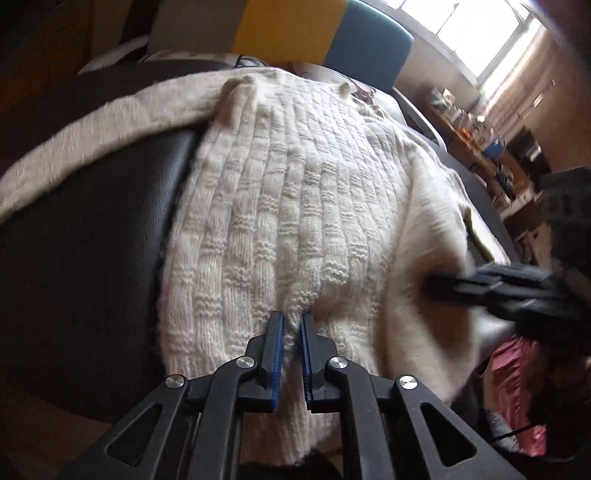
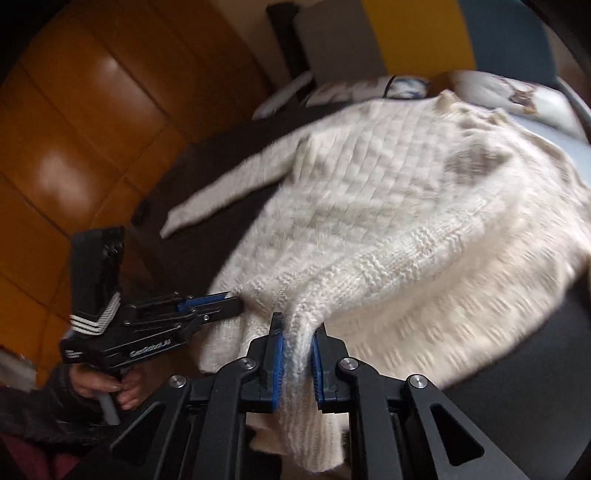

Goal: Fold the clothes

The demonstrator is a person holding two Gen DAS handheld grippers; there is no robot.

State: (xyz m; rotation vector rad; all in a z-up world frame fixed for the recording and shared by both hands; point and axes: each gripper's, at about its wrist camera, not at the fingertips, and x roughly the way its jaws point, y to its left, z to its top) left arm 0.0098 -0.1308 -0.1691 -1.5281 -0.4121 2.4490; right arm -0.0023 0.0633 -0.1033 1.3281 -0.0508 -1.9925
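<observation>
A cream knitted sweater (image 1: 295,192) lies spread over a dark padded surface (image 1: 92,240), one sleeve (image 1: 74,147) stretched out to the left. My left gripper (image 1: 291,325) is shut on a pinch of the sweater's near hem. In the right wrist view the sweater (image 2: 388,192) is bunched toward me and my right gripper (image 2: 297,332) is shut on a thick fold of its edge, which hangs down between the fingers. The left gripper (image 2: 221,302) shows there at the left, held by a hand (image 2: 110,387), its tips at the knit. The right gripper (image 1: 461,284) appears blurred at the sweater's right side.
Grey, yellow and blue cushions (image 1: 288,29) stand behind the dark surface. A patterned pillow (image 2: 517,92) lies past the sweater's collar. Wooden panelled doors (image 2: 74,129) fill the left. A cluttered shelf (image 1: 480,140) runs under a bright window (image 1: 472,26). Pink cloth (image 1: 517,387) lies low right.
</observation>
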